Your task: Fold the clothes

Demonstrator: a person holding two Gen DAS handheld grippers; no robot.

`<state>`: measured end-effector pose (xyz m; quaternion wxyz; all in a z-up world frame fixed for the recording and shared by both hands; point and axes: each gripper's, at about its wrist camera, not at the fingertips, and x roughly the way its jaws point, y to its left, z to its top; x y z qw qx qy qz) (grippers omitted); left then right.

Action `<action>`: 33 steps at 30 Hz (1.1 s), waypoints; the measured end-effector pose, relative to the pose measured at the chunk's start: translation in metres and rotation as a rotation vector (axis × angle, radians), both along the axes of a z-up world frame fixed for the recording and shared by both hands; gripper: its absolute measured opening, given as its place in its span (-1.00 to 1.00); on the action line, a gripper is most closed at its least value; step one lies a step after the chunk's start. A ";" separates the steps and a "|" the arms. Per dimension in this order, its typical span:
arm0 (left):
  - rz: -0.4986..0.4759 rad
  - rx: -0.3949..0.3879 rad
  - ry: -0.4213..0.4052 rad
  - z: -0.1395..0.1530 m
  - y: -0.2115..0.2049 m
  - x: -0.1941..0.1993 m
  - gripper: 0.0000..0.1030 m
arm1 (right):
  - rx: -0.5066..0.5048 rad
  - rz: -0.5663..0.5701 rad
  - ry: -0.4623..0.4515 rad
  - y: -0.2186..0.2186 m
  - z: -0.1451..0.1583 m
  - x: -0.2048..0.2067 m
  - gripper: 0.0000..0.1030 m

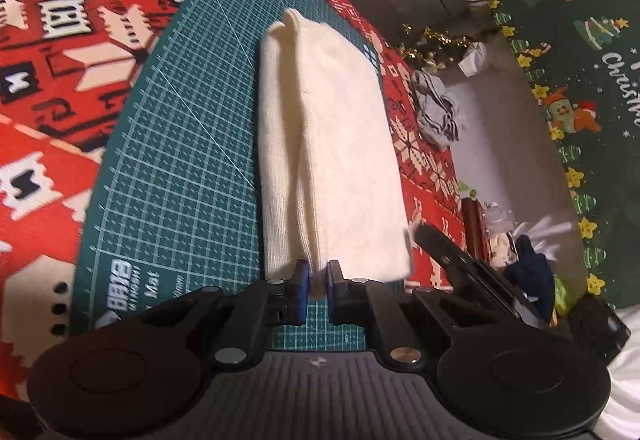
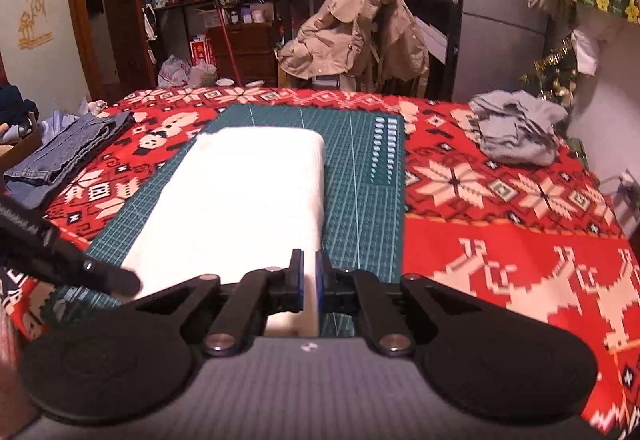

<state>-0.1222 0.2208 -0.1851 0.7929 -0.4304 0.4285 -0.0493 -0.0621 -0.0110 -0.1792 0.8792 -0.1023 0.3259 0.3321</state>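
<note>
Nearest in each wrist view, both tongs are clamped on the near edge of the cream knit garment (image 1: 328, 144). The left tongs (image 1: 318, 282) pinch the hem between blue pads; the right tongs (image 2: 308, 282) grip the same edge further along, with cloth showing between the pads.

The garment lies on the green cutting mat (image 1: 172, 200) as a long, narrow strip, apparently already doubled lengthwise, with its far end resting flat. The mat sits on the surface under a red patterned cloth (image 2: 500, 240).

Handling judgement: the knit looks soft, light and limp. It should sag between the 2 grip points and may stretch, so hold at the layered corners of the near edge, catching every layer.

Further off lie folded denim (image 2: 68, 156) at the left and a crumpled grey garment (image 2: 516, 132) at the right.
</note>
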 end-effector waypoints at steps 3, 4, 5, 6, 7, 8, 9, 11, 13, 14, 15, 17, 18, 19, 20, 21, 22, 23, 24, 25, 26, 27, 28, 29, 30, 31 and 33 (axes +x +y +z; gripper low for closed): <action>0.002 -0.002 -0.001 -0.002 0.000 -0.001 -0.82 | -0.008 0.018 0.016 0.007 -0.006 0.003 -0.90; 0.005 -0.016 0.002 -0.003 0.002 -0.001 -0.82 | -0.018 0.029 0.025 0.006 -0.008 -0.001 -0.90; 0.009 -0.033 0.005 -0.004 0.005 -0.002 -0.82 | -0.028 0.041 0.034 0.006 -0.010 -0.004 -0.90; 0.012 -0.047 0.009 -0.005 0.007 -0.002 -0.81 | -0.037 0.049 0.036 0.005 -0.010 -0.008 -0.90; 0.014 -0.058 0.011 -0.007 0.009 -0.003 -0.81 | -0.040 0.055 0.039 0.004 -0.009 -0.011 -0.87; 0.013 -0.062 0.010 -0.007 0.010 -0.003 -0.81 | -0.032 0.059 0.042 0.004 -0.006 -0.014 -0.82; 0.011 -0.060 0.008 -0.008 0.010 -0.003 -0.81 | -0.015 0.066 0.041 0.006 -0.002 -0.016 -0.81; 0.011 -0.054 0.002 -0.009 0.008 -0.004 -0.80 | 0.022 0.085 0.037 0.014 0.004 -0.018 -0.81; 0.010 -0.045 -0.008 -0.009 0.007 -0.005 -0.79 | 0.037 0.119 0.017 0.034 0.008 -0.019 -0.81; 0.013 -0.048 -0.012 -0.010 0.007 -0.006 -0.79 | 0.041 0.138 0.004 0.045 0.009 -0.018 -0.81; 0.016 -0.053 -0.015 -0.011 0.008 -0.007 -0.79 | 0.046 0.157 -0.009 0.057 0.010 -0.018 -0.82; 0.025 -0.067 -0.020 -0.014 0.009 -0.009 -0.79 | 0.039 0.192 0.008 0.079 0.007 -0.013 -0.86; 0.028 -0.069 -0.021 -0.014 0.009 -0.010 -0.79 | 0.026 0.203 0.018 0.087 0.002 -0.013 -0.86; 0.028 -0.064 -0.021 -0.014 0.009 -0.011 -0.80 | 0.009 0.213 0.028 0.094 -0.003 -0.013 -0.86; 0.027 -0.057 -0.022 -0.013 0.009 -0.012 -0.80 | -0.004 0.219 0.036 0.098 -0.008 -0.015 -0.86; 0.024 -0.052 -0.022 -0.011 0.009 -0.012 -0.80 | -0.006 0.222 0.037 0.098 -0.011 -0.017 -0.86; 0.022 -0.049 -0.024 -0.010 0.010 -0.013 -0.80 | -0.004 0.225 0.037 0.097 -0.012 -0.020 -0.86; 0.022 -0.046 -0.027 -0.008 0.011 -0.015 -0.81 | -0.003 0.236 0.049 0.095 -0.012 -0.022 -0.86; 0.024 -0.040 -0.032 -0.006 0.012 -0.016 -0.81 | -0.004 0.241 0.060 0.093 -0.013 -0.024 -0.88; 0.029 -0.031 -0.039 -0.002 0.015 -0.017 -0.81 | -0.005 0.244 0.065 0.090 -0.012 -0.026 -0.88; 0.034 -0.022 -0.046 0.001 0.018 -0.019 -0.81 | 0.001 0.242 0.073 0.087 -0.010 -0.026 -0.88; 0.042 -0.012 -0.056 0.004 0.021 -0.020 -0.81 | 0.009 0.240 0.083 0.084 -0.007 -0.025 -0.88; 0.052 -0.002 -0.070 0.008 0.025 -0.021 -0.81 | 0.023 0.233 0.084 0.081 -0.003 -0.024 -0.88; 0.063 0.007 -0.085 0.011 0.030 -0.022 -0.77 | 0.038 0.225 0.084 0.079 0.002 -0.021 -0.88; 0.081 0.010 -0.098 0.012 0.034 -0.022 -0.66 | 0.045 0.220 0.075 0.079 0.006 -0.019 -0.88; 0.101 0.012 -0.109 0.013 0.039 -0.021 -0.61 | 0.047 0.217 0.064 0.081 0.010 -0.015 -0.88; 0.139 0.000 -0.129 0.013 0.050 -0.013 -0.56 | 0.041 0.214 0.048 0.088 0.014 -0.005 -0.87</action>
